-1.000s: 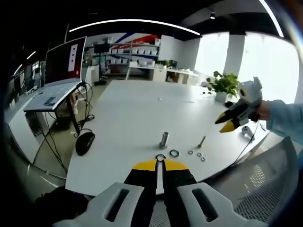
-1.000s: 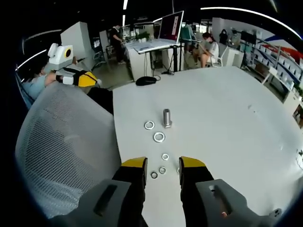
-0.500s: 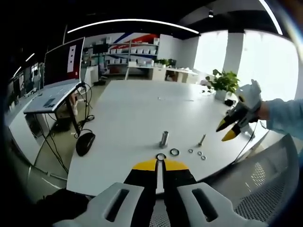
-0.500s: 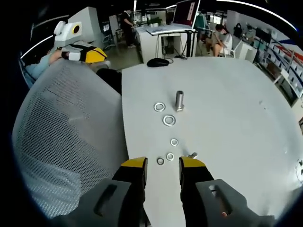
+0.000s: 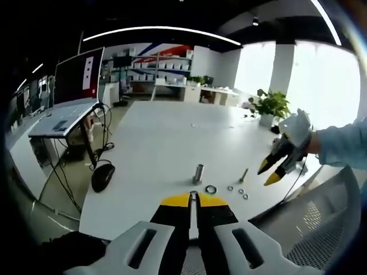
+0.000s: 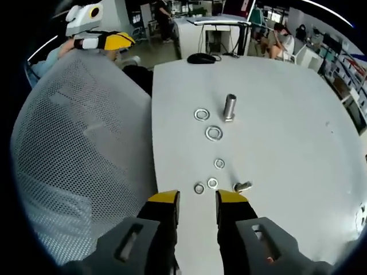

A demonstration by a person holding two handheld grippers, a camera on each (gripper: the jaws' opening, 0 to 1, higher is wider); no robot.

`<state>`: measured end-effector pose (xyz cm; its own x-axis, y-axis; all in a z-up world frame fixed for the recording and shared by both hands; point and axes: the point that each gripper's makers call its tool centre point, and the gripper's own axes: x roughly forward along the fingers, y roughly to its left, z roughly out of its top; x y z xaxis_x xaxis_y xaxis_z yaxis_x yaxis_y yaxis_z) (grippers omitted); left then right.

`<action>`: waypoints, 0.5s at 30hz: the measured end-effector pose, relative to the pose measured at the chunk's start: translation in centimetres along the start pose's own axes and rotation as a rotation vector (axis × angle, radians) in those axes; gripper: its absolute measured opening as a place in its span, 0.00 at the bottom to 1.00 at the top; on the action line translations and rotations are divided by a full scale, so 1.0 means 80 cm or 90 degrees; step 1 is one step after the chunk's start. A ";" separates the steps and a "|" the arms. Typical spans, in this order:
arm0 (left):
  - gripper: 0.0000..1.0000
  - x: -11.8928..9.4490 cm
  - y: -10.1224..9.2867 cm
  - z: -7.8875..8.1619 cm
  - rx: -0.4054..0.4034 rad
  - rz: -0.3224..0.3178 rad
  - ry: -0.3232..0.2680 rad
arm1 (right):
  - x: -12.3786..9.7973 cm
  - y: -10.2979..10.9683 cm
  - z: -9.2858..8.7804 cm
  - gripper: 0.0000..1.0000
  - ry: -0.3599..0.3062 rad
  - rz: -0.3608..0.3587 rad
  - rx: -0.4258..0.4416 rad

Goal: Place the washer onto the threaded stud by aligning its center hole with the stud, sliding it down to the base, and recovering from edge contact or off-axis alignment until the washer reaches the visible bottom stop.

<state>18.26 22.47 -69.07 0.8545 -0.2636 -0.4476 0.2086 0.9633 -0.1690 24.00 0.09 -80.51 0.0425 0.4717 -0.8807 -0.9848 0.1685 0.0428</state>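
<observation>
We see the left claw clenched and the right claw released above the desk, washers lying beside the stud.

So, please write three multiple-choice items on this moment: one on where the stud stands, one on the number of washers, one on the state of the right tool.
1. Where is the stud?
A. upright on the table
B. lying on the chair
C. held in the left tool

2. How many washers lie on the table in the right gripper view?
A. two
B. five
C. eight

3. What is the state of the right tool?
A. shut on a washer
B. shut on the bolt
C. open, holding nothing

Key: 1 A, the stud stands on end on the white top. 2 B, two large rings near the stud and three small ones nearer the tool. 3 C, a clear gap shows between its yellow tips, and the bolt lies on the table.
</observation>
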 end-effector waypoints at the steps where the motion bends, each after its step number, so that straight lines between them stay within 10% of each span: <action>1: 0.00 0.000 0.000 -0.002 0.001 -0.001 0.005 | 0.003 0.001 -0.002 0.25 0.008 0.002 -0.006; 15: 0.00 0.000 -0.002 -0.008 0.008 -0.001 0.024 | 0.034 0.003 -0.020 0.24 0.101 0.024 -0.092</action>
<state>17.95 22.29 -69.64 0.8356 -0.2665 -0.4803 0.2161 0.9634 -0.1586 23.65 0.05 -83.64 -0.0106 0.3312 -0.9435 -0.9996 0.0216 0.0188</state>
